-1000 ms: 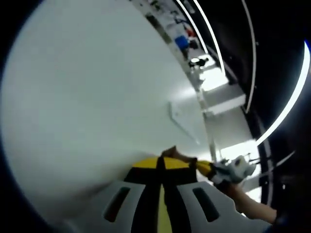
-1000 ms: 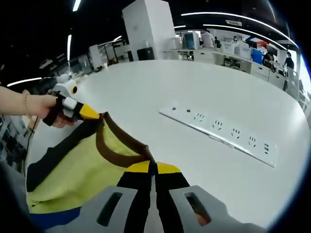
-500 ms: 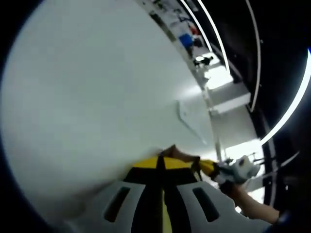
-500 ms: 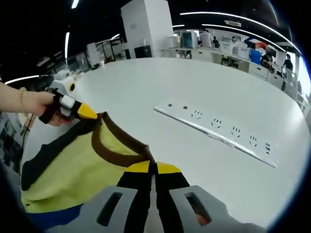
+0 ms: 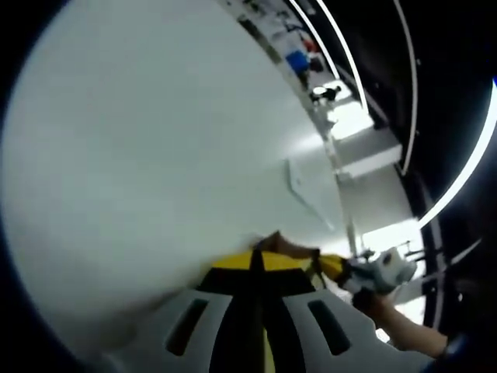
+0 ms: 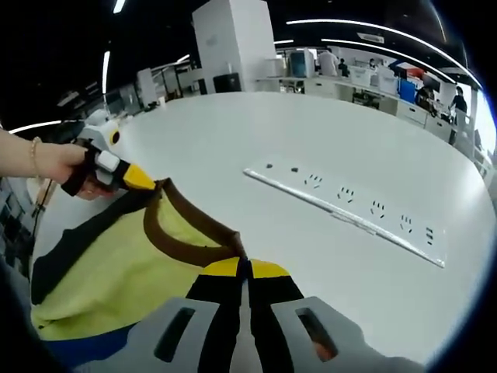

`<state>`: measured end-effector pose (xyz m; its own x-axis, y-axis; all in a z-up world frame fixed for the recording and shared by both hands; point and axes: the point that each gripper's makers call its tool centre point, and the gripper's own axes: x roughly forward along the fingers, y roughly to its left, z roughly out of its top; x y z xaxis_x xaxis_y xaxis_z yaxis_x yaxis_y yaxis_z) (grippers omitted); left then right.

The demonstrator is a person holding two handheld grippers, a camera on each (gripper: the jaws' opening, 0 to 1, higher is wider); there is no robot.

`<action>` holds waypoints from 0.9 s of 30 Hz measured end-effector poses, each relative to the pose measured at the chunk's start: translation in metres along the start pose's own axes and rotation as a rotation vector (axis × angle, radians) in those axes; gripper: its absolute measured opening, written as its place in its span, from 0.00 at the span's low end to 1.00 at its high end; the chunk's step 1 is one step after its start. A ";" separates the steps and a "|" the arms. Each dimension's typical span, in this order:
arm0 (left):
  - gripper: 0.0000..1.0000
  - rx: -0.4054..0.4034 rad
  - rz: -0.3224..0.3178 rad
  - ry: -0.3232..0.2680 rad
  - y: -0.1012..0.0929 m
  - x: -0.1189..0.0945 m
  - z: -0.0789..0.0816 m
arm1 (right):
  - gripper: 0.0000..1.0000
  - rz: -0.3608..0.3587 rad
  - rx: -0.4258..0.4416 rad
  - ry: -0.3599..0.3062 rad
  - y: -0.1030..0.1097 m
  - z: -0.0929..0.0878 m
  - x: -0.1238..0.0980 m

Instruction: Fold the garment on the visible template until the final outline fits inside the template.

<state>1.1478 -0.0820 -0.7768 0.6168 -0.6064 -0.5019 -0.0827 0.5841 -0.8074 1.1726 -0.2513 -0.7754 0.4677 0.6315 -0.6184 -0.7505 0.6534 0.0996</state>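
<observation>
A yellow garment (image 6: 116, 256) with a brown collar (image 6: 182, 233), a black sleeve and a blue hem hangs stretched between my two grippers above the white table (image 6: 256, 132). My right gripper (image 6: 243, 268) is shut on the collar at its near end. My left gripper (image 6: 140, 180), held by a hand, is shut on the garment's far shoulder. In the left gripper view, my left gripper (image 5: 258, 260) is shut on the garment, of which a brown edge (image 5: 286, 247) shows just past the jaws. The right gripper (image 5: 332, 266) shows further right, in a hand.
A long white power strip (image 6: 342, 208) lies flat on the table to the right of the garment, also seen as the power strip (image 5: 311, 190) in the left gripper view. Desks, equipment and people stand far behind the table. A white pillar (image 6: 233, 47) rises at the back.
Both grippers keep their hold on the garment. The views have shifted only slightly, and the garment hangs much as before.
</observation>
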 end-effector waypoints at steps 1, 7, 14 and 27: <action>0.00 0.001 0.000 0.001 0.000 0.000 0.001 | 0.03 0.000 -0.002 0.000 0.000 0.000 0.000; 0.00 0.078 -0.003 0.012 -0.003 0.000 -0.001 | 0.06 -0.016 -0.036 -0.010 -0.002 0.001 0.001; 0.00 0.162 -0.025 0.013 -0.014 -0.003 -0.001 | 0.10 -0.039 -0.021 -0.033 -0.006 0.002 -0.003; 0.02 0.220 -0.073 -0.048 -0.033 -0.023 0.022 | 0.17 -0.148 -0.023 -0.091 -0.024 0.012 -0.038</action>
<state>1.1536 -0.0748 -0.7318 0.6516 -0.6280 -0.4255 0.1326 0.6465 -0.7513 1.1787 -0.2864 -0.7449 0.6135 0.5653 -0.5515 -0.6804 0.7328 -0.0058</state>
